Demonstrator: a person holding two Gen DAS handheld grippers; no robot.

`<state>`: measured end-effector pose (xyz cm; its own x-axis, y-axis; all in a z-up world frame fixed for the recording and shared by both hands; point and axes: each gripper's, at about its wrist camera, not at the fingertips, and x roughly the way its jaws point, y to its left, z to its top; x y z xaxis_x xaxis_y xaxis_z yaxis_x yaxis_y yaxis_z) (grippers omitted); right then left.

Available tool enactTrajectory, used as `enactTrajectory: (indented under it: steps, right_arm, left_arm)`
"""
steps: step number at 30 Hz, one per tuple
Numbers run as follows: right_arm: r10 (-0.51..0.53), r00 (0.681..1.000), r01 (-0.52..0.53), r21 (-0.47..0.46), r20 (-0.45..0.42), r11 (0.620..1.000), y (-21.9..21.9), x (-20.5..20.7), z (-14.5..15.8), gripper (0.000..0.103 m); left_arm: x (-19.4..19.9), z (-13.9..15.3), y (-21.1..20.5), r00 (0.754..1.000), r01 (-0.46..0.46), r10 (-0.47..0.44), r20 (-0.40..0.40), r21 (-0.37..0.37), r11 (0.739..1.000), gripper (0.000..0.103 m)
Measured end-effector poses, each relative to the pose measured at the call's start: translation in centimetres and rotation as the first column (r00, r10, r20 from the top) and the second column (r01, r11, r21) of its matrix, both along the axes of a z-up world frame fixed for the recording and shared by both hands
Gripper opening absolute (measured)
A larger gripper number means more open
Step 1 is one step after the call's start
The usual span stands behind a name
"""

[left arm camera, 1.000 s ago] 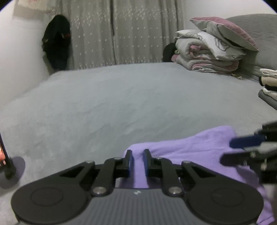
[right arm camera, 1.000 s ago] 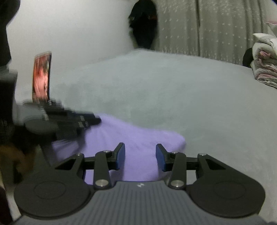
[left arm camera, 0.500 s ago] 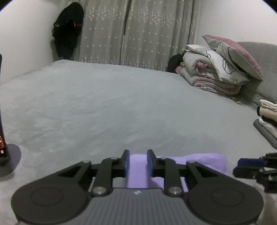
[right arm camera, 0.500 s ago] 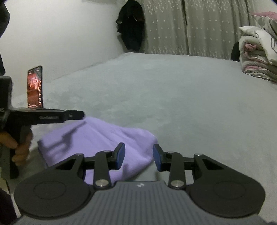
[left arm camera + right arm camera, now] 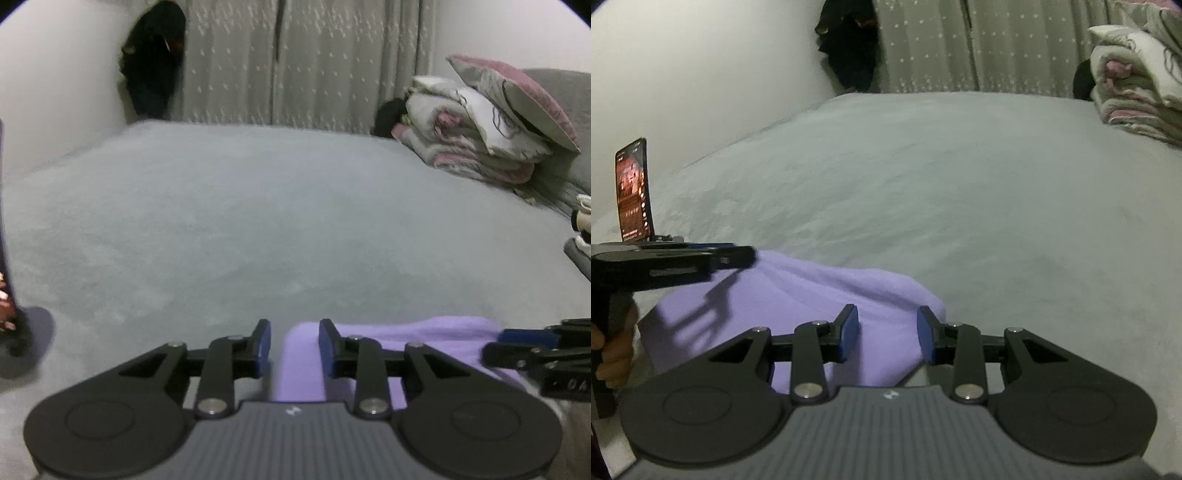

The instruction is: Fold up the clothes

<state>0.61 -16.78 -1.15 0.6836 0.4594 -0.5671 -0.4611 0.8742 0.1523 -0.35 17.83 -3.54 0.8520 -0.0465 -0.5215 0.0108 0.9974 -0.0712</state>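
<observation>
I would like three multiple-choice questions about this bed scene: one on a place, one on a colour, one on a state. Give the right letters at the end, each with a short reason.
1. Where does the purple garment lie?
A. on the grey bed cover, near the cameras
B. on top of the pile of bedding
C. hanging at the curtain

2. What colour are the pads on the tongs?
A. red
B. blue
C. white

3. In what state is the phone?
A. lying flat, screen dark
B. standing upright, screen lit
C. held between the right tongs

Answers: 1 A, because the garment rests on the bed cover just ahead of both the left tongs and the right tongs. 2 B, because blue pads show on the fingers in both views. 3 B, because the phone stands upright at the left of the bed with a glowing screen.
</observation>
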Motion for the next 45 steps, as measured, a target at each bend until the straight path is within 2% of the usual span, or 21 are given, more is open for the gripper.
enactTrajectory:
  steps: [2,6,14,18,25,29,35,41,45]
  right_arm:
    - [-0.003,1.000,0.003,-0.005,0.030,1.000,-0.3,-1.0,0.5,0.041]
    - [0.055,0.997,-0.056,0.025,0.049,0.998,-0.4,-2.7,1.7,0.043]
    - [0.234,0.971,-0.231,-0.057,0.051,0.971,0.9,-6.8,1.4,0.044]
    - [0.279,0.960,-0.273,-0.117,0.035,0.955,0.9,-7.9,0.3,0.045]
    - [0.326,0.945,-0.322,-0.126,0.014,0.938,-0.7,-9.9,-0.4,0.047]
    - [0.337,0.941,-0.332,-0.137,0.018,0.933,-1.3,-10.3,0.0,0.048]
    - [0.312,0.949,-0.306,-0.088,0.052,0.948,-0.7,-10.3,0.8,0.048]
    - [0.294,0.955,-0.290,-0.078,0.043,0.954,1.4,-9.4,0.2,0.049]
    - [0.311,0.950,-0.307,-0.114,0.028,0.945,2.5,-9.6,-0.8,0.059]
  left_arm:
    - [-0.9,0.6,0.7,0.999,0.018,-0.017,0.031,-0.018,1.000,0.030]
    - [-3.1,1.2,1.0,0.992,0.102,-0.101,0.079,-0.017,0.995,0.030]
    - [-5.8,0.0,0.5,0.966,0.254,-0.256,0.024,0.056,0.966,0.030]
    - [-6.8,-1.2,1.0,0.962,0.274,-0.273,-0.029,0.109,0.955,0.030]
    - [-8.3,-1.6,2.7,0.963,0.269,-0.267,-0.037,0.074,0.960,0.035]
    - [-8.9,-0.8,2.4,0.966,0.257,-0.257,-0.014,0.087,0.962,0.035]
    - [-9.0,0.3,1.8,0.958,0.284,-0.286,0.039,0.044,0.958,0.034]
    - [-8.6,-1.3,-0.4,0.942,0.335,-0.334,-0.029,0.146,0.931,0.035]
    - [-9.2,-1.8,0.0,0.938,0.345,-0.342,-0.045,0.173,0.923,0.039]
